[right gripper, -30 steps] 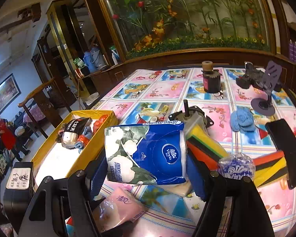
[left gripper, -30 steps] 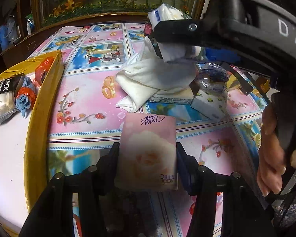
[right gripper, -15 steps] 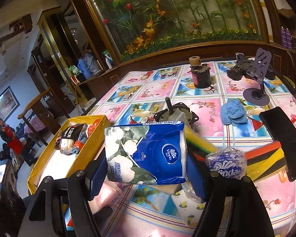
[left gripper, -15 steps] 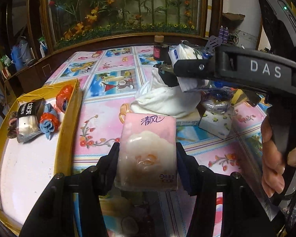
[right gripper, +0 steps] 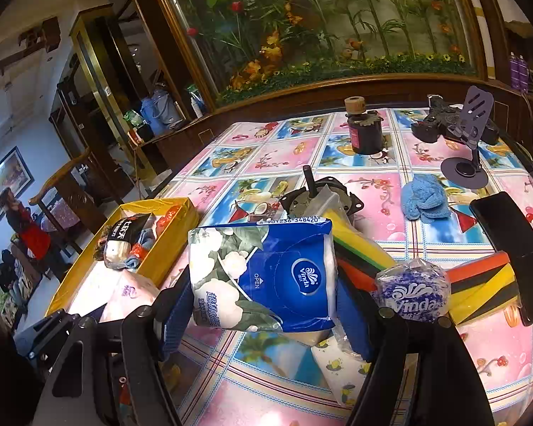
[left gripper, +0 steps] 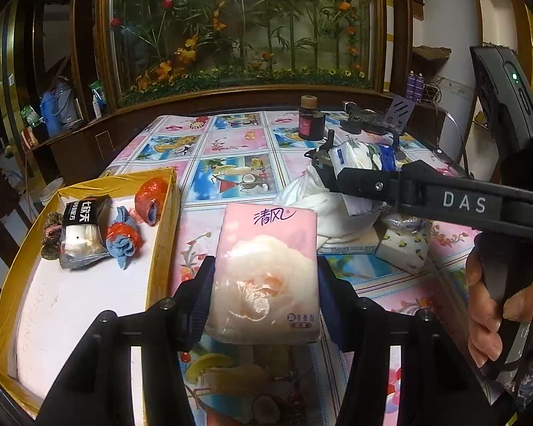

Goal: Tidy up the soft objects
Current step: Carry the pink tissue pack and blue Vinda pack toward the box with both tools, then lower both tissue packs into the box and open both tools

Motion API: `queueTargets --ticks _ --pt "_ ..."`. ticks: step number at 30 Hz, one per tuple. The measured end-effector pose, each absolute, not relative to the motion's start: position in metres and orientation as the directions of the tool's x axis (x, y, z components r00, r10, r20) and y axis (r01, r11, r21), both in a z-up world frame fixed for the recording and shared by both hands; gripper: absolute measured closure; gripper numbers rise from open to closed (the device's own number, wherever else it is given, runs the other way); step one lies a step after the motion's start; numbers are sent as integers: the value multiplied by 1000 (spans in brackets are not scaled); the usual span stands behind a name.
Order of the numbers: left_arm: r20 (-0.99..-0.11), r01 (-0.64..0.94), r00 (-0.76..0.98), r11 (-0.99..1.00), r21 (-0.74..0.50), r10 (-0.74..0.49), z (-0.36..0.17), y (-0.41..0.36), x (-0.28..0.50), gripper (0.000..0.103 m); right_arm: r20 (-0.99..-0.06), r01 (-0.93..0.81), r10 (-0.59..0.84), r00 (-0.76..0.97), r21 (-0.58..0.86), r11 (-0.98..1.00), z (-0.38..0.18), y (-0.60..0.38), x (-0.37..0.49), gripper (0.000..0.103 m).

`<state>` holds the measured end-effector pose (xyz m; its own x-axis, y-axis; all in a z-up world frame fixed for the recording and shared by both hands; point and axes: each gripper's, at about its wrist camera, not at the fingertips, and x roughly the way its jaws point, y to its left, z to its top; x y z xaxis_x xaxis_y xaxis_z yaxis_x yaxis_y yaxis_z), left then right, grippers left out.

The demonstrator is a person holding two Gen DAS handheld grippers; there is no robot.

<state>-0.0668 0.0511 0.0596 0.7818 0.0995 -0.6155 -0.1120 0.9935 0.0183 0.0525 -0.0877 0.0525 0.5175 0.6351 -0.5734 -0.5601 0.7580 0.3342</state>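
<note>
My left gripper [left gripper: 264,284] is shut on a pink tissue pack [left gripper: 264,269] printed with a rose, held in the air over the table's near edge. To its left lies the yellow box [left gripper: 160,234] with a white floor, holding a black-labelled packet [left gripper: 81,230] and blue and orange cloths [left gripper: 124,238]. My right gripper [right gripper: 266,291] is shut on a blue and white Vinda tissue pack [right gripper: 266,277], above the table. The right gripper with its pack [left gripper: 359,156] also shows in the left wrist view, over a white cloth [left gripper: 319,206]. The pink pack [right gripper: 131,294] appears low left in the right wrist view.
On the flowered tablecloth [right gripper: 266,156] lie striped sponges [right gripper: 479,284], a small round Vinda pack [right gripper: 412,291], a patterned tissue pack [right gripper: 341,362], a blue cloth [right gripper: 423,198], a dark jar [right gripper: 362,131], a phone stand [right gripper: 469,149] and a black phone [right gripper: 508,252]. A person's hand [left gripper: 497,305] grips the right handle.
The left gripper has risen and tilted up with the pink pack, so the yellow box and the far table now show more fully. The right gripper has barely moved.
</note>
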Motion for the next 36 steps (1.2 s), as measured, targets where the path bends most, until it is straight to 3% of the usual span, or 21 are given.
queueTargets --ticks 16,36 --pt "-583 -225 804 968 -115 117 77 121 -85 50 -553 -620 677 486 329 713 52 -51 36 25" --pt "-625 -483 726 860 -166 286 69 247 -127 50 -594 -794 741 313 264 547 52 87 -16 25"
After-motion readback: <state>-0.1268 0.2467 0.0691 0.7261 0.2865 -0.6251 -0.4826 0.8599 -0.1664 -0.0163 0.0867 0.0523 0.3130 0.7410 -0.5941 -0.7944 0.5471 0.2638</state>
